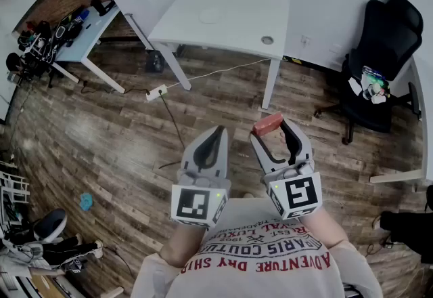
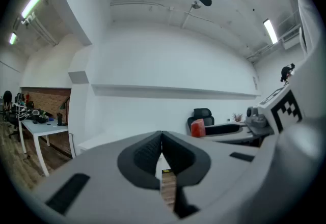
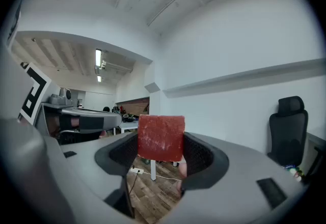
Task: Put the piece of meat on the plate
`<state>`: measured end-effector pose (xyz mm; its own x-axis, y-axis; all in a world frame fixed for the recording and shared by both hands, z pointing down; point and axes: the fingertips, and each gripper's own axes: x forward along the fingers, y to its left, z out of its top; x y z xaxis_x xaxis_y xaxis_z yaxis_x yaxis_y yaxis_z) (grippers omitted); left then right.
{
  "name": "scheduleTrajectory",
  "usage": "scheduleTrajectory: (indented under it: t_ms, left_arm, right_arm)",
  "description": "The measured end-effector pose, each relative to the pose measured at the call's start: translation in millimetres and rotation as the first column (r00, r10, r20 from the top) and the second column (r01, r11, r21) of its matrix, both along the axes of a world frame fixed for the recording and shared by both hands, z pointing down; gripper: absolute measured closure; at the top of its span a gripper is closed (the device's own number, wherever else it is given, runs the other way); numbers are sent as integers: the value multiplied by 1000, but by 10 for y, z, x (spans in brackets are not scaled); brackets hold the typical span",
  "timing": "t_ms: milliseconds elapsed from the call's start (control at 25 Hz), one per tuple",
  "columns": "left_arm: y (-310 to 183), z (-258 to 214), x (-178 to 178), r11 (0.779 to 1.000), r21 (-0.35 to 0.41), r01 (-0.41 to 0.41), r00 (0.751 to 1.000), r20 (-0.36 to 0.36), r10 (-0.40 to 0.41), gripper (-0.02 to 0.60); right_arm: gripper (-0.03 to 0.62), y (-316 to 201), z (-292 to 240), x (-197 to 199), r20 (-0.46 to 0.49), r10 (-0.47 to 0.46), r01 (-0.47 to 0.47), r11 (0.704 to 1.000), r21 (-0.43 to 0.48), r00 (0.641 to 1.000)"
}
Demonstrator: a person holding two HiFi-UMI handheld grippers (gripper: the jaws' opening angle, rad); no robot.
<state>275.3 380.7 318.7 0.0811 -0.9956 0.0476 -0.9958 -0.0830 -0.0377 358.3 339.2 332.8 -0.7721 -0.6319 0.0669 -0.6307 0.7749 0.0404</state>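
A flat red piece of meat (image 1: 267, 122) sits between the jaws of my right gripper (image 1: 272, 129), which is shut on it and held level in the air. In the right gripper view the meat (image 3: 161, 137) stands upright between the dark pads, filling the wide gap. My left gripper (image 1: 217, 132) is beside it on the left, shut with nothing in it; its jaws meet in the left gripper view (image 2: 161, 139), where the meat (image 2: 197, 128) shows to the right. A faint round white plate (image 1: 211, 15) lies on the white table (image 1: 230, 32) ahead.
The white table stands on thin legs over a wood floor, with a cable and power strip (image 1: 156, 93) below. A black office chair (image 1: 382, 63) is at the right. A cluttered desk (image 1: 64, 32) is at the far left. A round grommet (image 1: 267, 40) marks the table's near edge.
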Motion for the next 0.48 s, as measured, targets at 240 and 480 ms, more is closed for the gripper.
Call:
scheduleTrajectory:
  t_ms: [240, 480]
  left_arm:
    - [-16, 29, -75, 1000, 2, -1, 1000, -7, 1, 574]
    - [-32, 78, -120, 1000, -12, -3, 1000, -13, 3, 574]
  right_arm:
    - [310, -4, 47, -62, -8, -3, 3, 1000, -3, 1000]
    - [310, -10, 80, -113, -11, -10, 10, 1000, -13, 1000]
